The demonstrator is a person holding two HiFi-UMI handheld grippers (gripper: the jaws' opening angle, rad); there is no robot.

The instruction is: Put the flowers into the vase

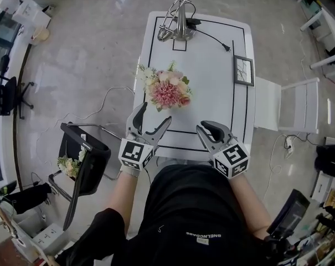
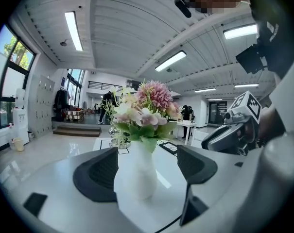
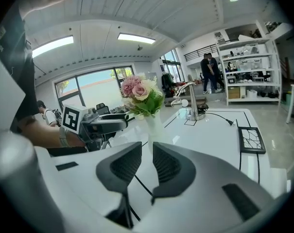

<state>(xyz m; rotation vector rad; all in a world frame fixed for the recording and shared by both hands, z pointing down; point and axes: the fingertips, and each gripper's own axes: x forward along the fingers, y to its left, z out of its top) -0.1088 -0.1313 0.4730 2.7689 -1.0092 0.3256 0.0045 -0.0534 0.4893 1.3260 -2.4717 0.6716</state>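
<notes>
A: Checking table [image 1: 211, 65]: seeing vase [image 2: 135, 174] upright near left edge, midway along, flowers [image 1: 166, 90] already inside. Judging task done.
B: Handling?
A: Probably light, smooth, top-heavy; grab low on belly. Soft blooms; pinch stems only.
B: Claws?
A: Reading left gripper [image 1: 155, 113] wide open, vase between jaws, untouched; right gripper [image 1: 205, 127] closed, empty.

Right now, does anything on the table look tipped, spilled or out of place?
Nothing stands out: the vase stands upright on the table, the flowers sit in it, and nothing is spilled.
</notes>
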